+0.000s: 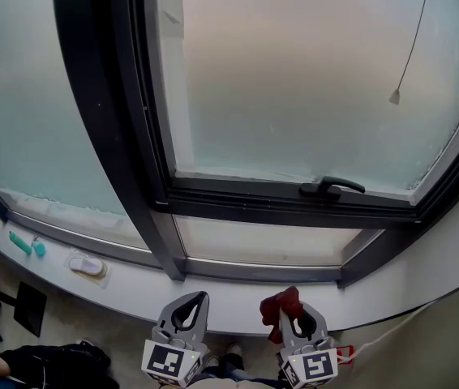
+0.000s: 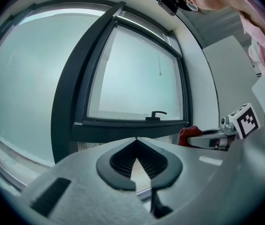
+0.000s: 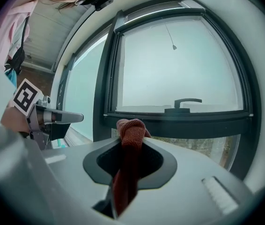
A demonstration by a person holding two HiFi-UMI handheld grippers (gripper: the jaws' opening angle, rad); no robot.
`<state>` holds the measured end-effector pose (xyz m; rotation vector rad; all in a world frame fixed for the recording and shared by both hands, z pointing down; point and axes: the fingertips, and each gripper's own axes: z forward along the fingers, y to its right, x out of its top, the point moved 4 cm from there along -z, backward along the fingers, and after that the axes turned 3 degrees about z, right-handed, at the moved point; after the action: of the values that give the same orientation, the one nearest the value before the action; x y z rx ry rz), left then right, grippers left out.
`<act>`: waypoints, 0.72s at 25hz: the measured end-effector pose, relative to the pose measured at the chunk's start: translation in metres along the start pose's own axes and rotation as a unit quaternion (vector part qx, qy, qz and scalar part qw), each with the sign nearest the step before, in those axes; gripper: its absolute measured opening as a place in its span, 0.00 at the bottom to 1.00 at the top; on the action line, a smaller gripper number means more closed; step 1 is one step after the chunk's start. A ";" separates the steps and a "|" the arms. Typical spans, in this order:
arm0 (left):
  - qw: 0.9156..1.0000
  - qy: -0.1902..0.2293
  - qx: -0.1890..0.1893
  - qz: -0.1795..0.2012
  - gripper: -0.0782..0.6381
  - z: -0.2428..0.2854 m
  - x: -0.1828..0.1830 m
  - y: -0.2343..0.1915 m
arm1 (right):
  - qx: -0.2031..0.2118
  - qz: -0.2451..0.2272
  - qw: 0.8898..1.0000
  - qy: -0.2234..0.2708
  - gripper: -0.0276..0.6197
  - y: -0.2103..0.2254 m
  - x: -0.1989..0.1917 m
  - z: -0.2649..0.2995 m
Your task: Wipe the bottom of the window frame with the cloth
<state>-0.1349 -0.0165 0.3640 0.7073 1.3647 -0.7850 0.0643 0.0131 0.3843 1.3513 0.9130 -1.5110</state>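
While the right gripper [image 1: 298, 313] grips the red cloth [image 1: 282, 302], the window frame's bottom rail [image 1: 254, 271] runs crosswise just ahead; the left gripper [image 1: 197, 300] is clenched and empty.

Cloth [image 1: 280, 301] in right tongs [image 1: 293, 306], left tongs [image 1: 198, 298] beside, both before sill [image 1: 116, 297], window frame [image 1: 286, 210] behind

Frosted panes [image 1: 294, 79] in dark frame [image 1: 104, 120], flat diffuse daylight. White sill [image 1: 132, 302] runs below the frame. Handle [image 1: 331, 187] on frame's lower rail, cord [image 1: 394, 96] hanging at frame's upper right.
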 end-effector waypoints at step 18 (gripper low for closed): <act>0.999 0.039 -0.003 0.016 0.11 0.053 0.038 -0.024 | 0.009 -0.026 0.992 0.121 0.15 0.026 0.091 0.074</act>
<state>-0.1230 -0.0769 0.3313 0.7602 1.4223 -0.7339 0.0626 -0.0777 0.3047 1.5569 1.0955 -1.4176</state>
